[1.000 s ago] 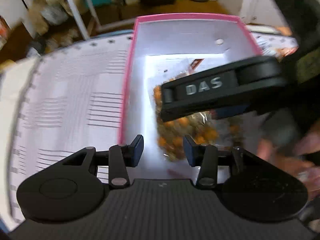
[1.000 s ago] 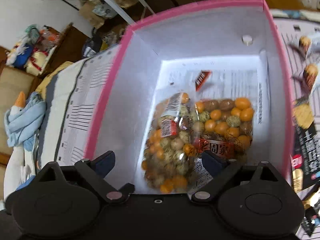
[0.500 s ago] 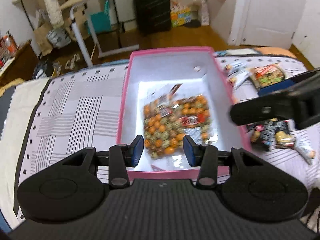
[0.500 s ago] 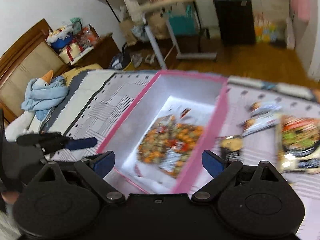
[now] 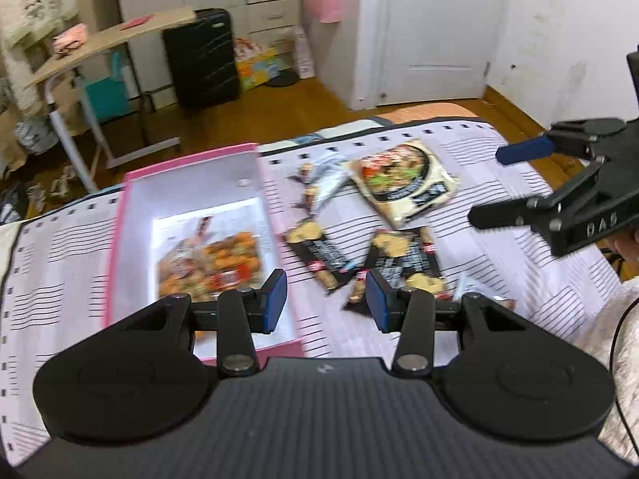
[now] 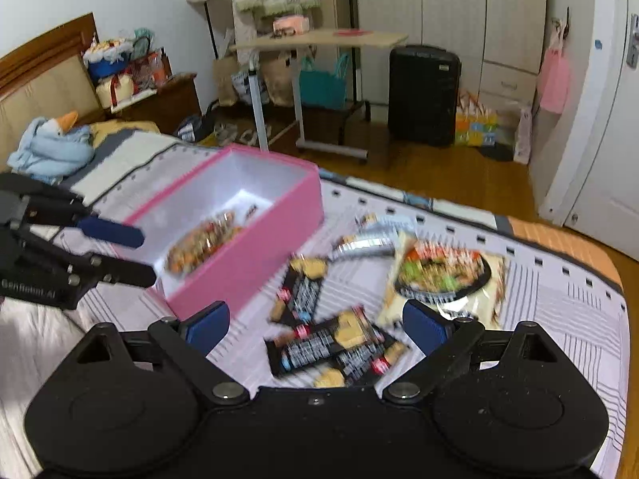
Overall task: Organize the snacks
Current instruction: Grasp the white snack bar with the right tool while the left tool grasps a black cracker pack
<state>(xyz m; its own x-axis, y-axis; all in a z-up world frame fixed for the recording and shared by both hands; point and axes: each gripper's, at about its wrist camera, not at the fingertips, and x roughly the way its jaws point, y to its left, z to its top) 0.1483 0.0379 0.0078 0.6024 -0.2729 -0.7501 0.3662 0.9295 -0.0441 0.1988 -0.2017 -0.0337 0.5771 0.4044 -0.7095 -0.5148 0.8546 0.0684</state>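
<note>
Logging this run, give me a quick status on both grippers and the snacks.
Left gripper open, empty. Right gripper open, empty. One snack bag in pink box; black packets on the bed. Nothing blocking.

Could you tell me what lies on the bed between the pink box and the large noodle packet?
In the right wrist view, a black cracker packet and silvery wrappers lie on the bedspread between the pink box and the noodle packet.
</note>
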